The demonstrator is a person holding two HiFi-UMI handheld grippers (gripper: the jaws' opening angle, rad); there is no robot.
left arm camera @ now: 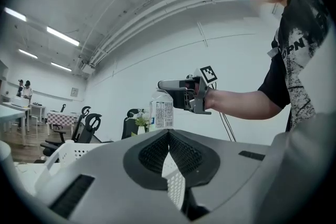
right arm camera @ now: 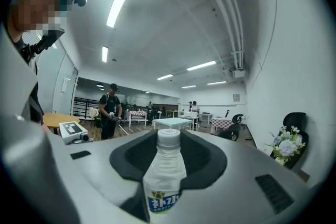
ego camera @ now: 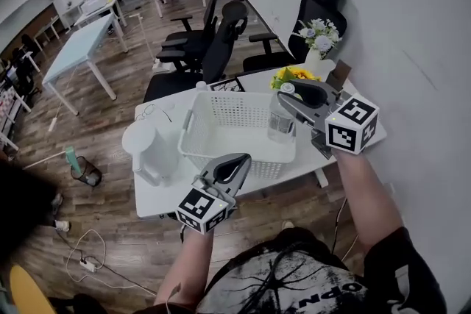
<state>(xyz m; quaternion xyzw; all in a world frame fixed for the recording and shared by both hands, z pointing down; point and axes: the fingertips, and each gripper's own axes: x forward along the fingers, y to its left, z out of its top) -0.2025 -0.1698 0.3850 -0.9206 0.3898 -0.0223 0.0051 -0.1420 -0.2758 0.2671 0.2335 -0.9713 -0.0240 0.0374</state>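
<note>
The right gripper is clamping a clear, white-capped bottle upright; the left gripper, jaws together and empty, is hovering apart.

My black T-shirt carries white letters, and in the left gripper view I can read "OPN"; the rest of the print is cut off. The bottle I hold has a blue label band with white characters, which I cannot read with certainty. Its fine print is too small.
</note>
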